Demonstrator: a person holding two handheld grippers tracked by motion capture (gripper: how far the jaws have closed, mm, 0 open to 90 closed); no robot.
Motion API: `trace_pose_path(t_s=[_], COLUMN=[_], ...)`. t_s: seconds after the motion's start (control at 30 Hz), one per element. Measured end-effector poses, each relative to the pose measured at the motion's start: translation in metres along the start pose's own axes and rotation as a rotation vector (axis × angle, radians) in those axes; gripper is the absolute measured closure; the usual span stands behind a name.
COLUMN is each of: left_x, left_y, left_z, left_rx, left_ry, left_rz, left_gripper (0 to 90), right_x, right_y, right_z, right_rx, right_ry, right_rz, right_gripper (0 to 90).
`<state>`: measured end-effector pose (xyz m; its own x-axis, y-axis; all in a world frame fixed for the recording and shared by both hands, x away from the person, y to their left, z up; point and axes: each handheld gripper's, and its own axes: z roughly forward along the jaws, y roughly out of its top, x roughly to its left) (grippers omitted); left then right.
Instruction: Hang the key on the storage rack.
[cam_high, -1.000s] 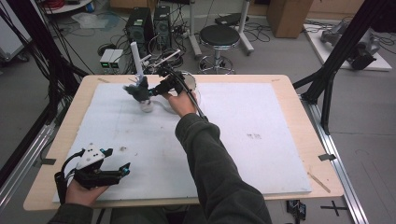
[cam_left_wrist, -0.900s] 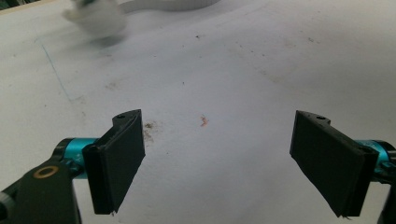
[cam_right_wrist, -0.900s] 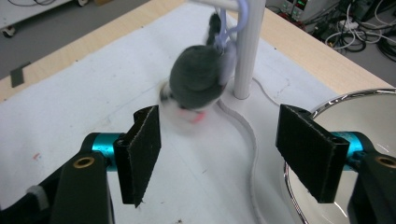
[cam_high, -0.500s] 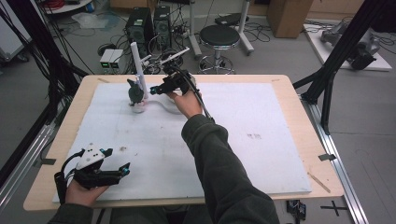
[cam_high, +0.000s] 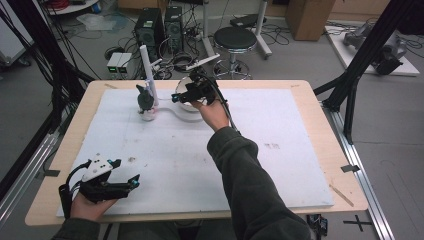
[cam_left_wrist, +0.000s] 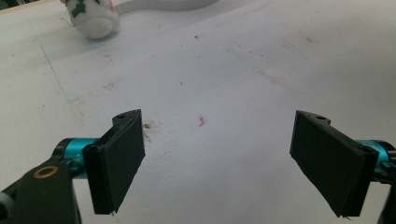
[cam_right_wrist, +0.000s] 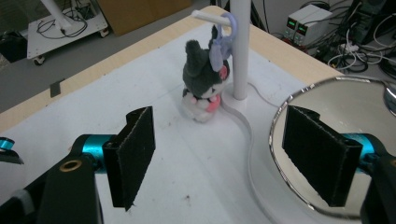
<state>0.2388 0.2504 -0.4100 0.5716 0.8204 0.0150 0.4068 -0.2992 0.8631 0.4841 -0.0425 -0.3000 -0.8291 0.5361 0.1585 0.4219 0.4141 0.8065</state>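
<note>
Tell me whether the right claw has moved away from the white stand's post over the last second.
Yes. The right claw has drawn back rightward from the post and plush toy, jaws open, now above the round mirror.

On the worktop (cam_high: 300, 150), the plush toy (cam_right_wrist: 201, 93) stands touching the front of the stand post (cam_right_wrist: 240, 51), the round mirror (cam_right_wrist: 336, 140) lies just right of that post, and the left hand-held gripper (cam_high: 131, 184) rests well apart, toward the near left edge.

Fuzzy cloth plush toy (cam_right_wrist: 201, 88), glossy mirror (cam_right_wrist: 345, 140), smooth white plastic pole (cam_right_wrist: 240, 46), matt scuffed mat (cam_high: 280, 150), wood table (cam_high: 325, 115)
</note>
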Motion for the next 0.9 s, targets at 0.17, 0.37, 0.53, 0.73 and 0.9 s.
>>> trace_pose_path(t_s=[0.17, 0.37, 0.53, 0.73, 0.9], left_x=[-0.002, -0.002, -0.002, -0.002, -0.003], left_y=[0.001, 0.001, 0.000, 0.001, 0.001], left_z=[0.001, 0.001, 0.001, 0.001, 0.001], left_rx=[0.004, 0.007, 0.004, 0.004, 0.006], left_ry=[0.002, 0.002, 0.000, -0.001, -0.003], left_rz=[0.010, 0.011, 0.006, 0.008, 0.013], left_gripper=[18.1, 18.1, 18.1, 18.1, 18.1], right_x=[-0.005, -0.005, -0.003, -0.003, -0.006], right_y=[-0.006, -0.006, -0.007, -0.013, -0.023], right_z=[-0.008, -0.018, -0.022, -0.027, -0.033], right_rx=[0.010, -0.007, -0.002, -0.019, -0.010], right_ry=[-0.002, -0.006, -0.001, 0.000, -0.011], right_rz=[0.013, 0.000, 0.004, 0.002, 0.016], right_gripper=[21.6, 20.5, 18.6, 18.5, 16.1])
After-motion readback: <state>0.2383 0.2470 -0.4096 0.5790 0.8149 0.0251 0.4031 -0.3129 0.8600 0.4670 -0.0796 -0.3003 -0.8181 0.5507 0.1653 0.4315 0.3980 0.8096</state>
